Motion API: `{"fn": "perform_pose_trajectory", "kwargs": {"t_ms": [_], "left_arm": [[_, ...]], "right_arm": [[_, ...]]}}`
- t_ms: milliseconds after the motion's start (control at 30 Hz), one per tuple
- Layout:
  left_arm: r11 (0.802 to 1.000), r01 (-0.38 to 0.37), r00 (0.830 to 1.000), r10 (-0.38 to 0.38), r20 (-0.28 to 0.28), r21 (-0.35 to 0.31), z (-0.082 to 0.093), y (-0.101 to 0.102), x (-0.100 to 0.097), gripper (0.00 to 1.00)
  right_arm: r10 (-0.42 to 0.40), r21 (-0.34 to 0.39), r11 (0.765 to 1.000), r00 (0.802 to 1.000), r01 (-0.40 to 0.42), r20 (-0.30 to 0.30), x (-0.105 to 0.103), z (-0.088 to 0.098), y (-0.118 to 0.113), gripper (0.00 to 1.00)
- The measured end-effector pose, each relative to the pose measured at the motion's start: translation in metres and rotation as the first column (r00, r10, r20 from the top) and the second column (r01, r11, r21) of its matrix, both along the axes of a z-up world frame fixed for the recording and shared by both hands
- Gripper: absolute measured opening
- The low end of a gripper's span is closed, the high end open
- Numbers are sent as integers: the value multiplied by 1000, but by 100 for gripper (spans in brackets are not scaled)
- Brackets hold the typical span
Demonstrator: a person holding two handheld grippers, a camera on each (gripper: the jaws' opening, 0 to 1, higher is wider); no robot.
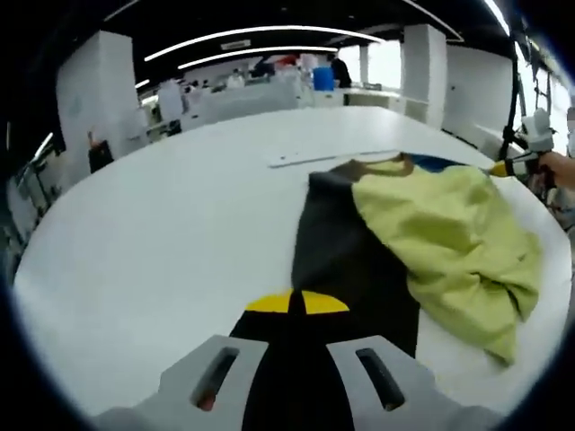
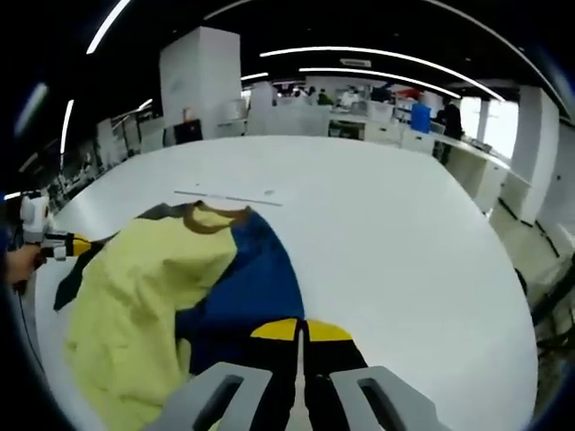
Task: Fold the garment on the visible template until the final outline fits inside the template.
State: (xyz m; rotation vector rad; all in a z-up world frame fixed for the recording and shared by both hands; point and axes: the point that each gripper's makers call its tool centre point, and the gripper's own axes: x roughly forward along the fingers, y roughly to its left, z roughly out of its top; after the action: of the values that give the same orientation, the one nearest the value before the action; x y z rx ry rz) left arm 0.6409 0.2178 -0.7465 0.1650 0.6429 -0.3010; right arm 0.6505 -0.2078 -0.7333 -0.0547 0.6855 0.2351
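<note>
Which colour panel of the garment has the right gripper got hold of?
The blue panel. The right gripper is shut on its edge; the yellow-green panel lies beside it, ungripped.

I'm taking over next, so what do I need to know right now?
Left claw: shut on the garment's dark side.
Right claw: shut on its blue side.
The garment lies rumpled on the white table, its yellow-green part bunched, collar toward a pale strip.
Done: both sides gripped.
Left: all the folding. I cannot make out a template outline.
</note>
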Motion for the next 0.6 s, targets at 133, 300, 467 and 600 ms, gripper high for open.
{"fn": "perform_pose_trajectory", "kwargs": {"t_ms": [133,300,467,600], "left_arm": [[999,-30,1000,30,-9,18,-5,11,2,0],[997,-57,998,57,-15,42,-9,25,5,0],[994,-73,997,75,-13,75,-12,35,11,0],[991,-80,997,82,-15,111,-17,41,17,0]], "right_arm": [[-17,-1,1000,1000,17,-4,0,-2,-2,0],[-27,-9,1000,1000,27,-6,1,-4,-5,0],[-26,-26,999,1000,25,-8,3,-7,-9,0],[-22,-51,998,1000,22,-13,6,-10,-14,0]]}}
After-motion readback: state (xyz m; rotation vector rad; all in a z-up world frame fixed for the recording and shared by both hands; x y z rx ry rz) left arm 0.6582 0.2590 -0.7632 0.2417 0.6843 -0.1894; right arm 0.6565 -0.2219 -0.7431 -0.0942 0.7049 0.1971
